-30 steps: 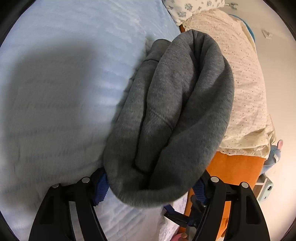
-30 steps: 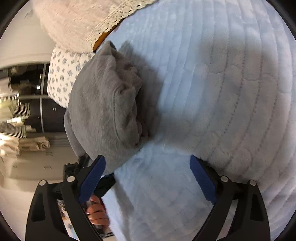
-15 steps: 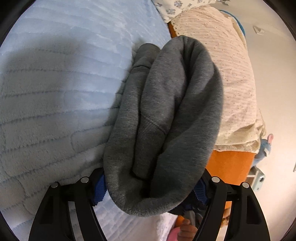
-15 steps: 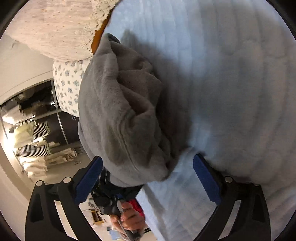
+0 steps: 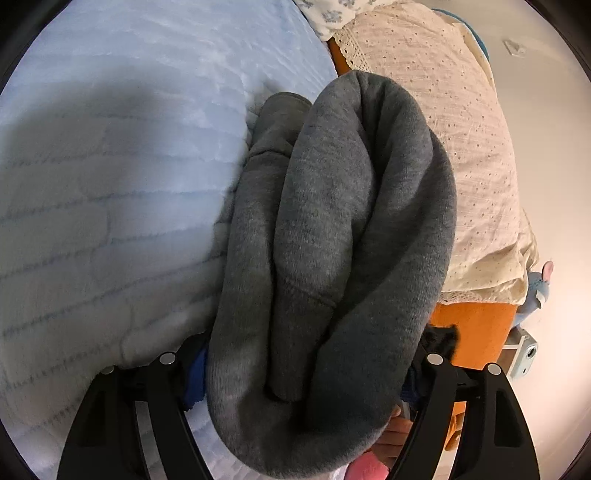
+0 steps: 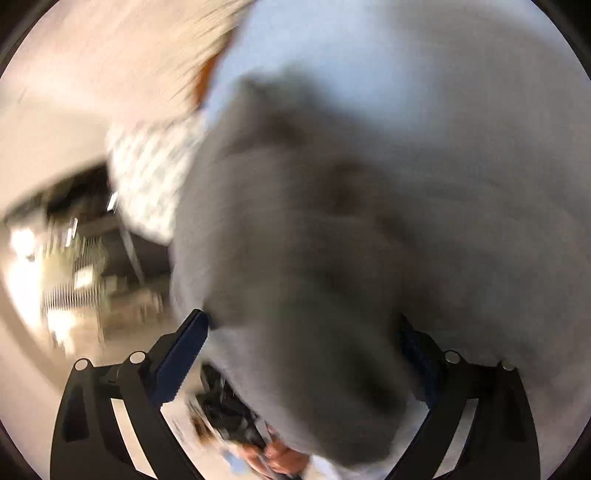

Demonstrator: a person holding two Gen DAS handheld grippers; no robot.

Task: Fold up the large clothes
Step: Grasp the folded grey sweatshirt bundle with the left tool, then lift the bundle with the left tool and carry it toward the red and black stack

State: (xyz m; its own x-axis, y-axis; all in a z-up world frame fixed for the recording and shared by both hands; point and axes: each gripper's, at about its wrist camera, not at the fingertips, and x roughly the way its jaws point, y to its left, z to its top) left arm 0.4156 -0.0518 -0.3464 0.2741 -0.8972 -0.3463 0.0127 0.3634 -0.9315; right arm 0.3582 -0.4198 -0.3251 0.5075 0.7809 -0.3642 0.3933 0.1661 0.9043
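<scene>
A thick grey sweatshirt (image 5: 332, 236), folded into a bulky bundle, lies on the light blue bed cover (image 5: 110, 166) near its edge. My left gripper (image 5: 306, 373) stands wide open with the bundle's near end between its fingers; the pads are mostly hidden by cloth. In the blurred right wrist view the same grey bundle (image 6: 303, 258) fills the space between the fingers of my right gripper (image 6: 303, 354), which is also wide open around its end. The left blue pad (image 6: 181, 362) shows clearly beside the cloth.
A cream eyelet pillow (image 5: 454, 147) and a floral pillow (image 5: 325, 11) lie beyond the bundle, over an orange bed side (image 5: 476, 328). A small stuffed toy (image 5: 539, 291) sits at the right. A dark wardrobe area (image 6: 74, 258) shows off the bed.
Both grippers have moved in on the bundle from opposite ends; the cloth now sits between the right gripper's fingers, where before it lay to its left. The right view has become motion-blurred.
</scene>
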